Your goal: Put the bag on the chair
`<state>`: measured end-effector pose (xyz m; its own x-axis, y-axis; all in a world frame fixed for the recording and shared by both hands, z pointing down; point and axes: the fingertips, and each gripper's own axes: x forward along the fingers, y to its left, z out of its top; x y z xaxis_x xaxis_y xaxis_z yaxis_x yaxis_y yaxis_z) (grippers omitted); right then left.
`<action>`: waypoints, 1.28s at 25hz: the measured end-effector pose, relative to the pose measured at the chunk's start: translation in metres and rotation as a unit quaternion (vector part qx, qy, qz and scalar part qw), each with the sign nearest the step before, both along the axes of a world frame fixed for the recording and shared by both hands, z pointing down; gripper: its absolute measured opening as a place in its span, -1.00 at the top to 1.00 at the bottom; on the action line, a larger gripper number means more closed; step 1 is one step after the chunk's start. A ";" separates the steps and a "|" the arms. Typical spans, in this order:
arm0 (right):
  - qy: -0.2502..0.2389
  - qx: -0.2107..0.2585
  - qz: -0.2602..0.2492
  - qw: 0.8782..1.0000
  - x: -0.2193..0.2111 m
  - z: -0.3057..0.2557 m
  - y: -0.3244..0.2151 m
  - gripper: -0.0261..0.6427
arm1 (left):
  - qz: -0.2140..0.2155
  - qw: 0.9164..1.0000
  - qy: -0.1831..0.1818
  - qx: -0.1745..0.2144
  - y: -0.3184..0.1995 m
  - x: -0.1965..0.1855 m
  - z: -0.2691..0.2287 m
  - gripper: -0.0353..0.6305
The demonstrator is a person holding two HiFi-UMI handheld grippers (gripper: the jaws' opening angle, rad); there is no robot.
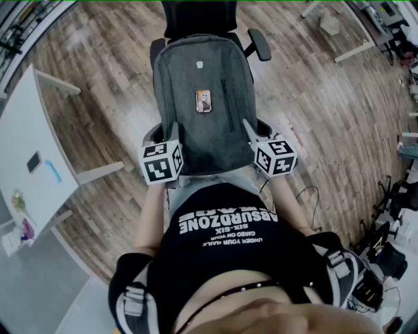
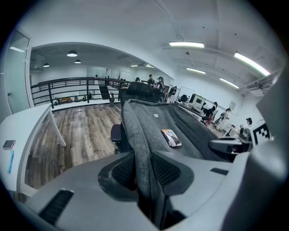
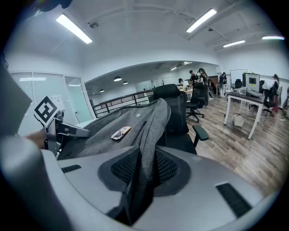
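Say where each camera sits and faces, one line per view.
Head view: on the person's head, facing steeply down at bag over chair; torso, forearms, left gripper, right gripper show.
Left gripper view: on left gripper, facing along jaws shut on bag's edge.
Right gripper view: on right gripper, same, from bag's other side.
Shared: all show the bag.

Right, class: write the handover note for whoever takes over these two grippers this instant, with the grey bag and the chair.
Left gripper: shut on the left edge of the grey bag.
Right gripper: shut on the bag's right edge.
Bag: spread over the black chair, top toward the backrest; whether it rests on the seat cannot be told.
Done: bag brought to the chair.
Left: settle it on the seat, open both jaws, withdraw.
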<state>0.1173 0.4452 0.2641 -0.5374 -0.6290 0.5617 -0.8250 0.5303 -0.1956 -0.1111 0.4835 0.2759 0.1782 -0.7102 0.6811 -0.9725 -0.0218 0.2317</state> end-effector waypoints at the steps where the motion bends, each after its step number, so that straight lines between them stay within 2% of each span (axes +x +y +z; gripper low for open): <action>1: 0.000 0.000 0.000 1.000 0.001 0.001 -0.004 0.64 | 0.001 1.000 -0.002 0.001 -0.005 0.001 0.000 0.59; 20: -0.002 0.004 0.052 0.999 0.021 0.004 -0.044 0.64 | 0.043 0.999 0.003 0.010 -0.064 0.019 0.001 0.59; 32: -0.009 -0.025 0.048 0.998 0.033 0.019 -0.138 0.64 | 0.033 0.999 0.002 -0.016 -0.153 0.030 0.013 0.59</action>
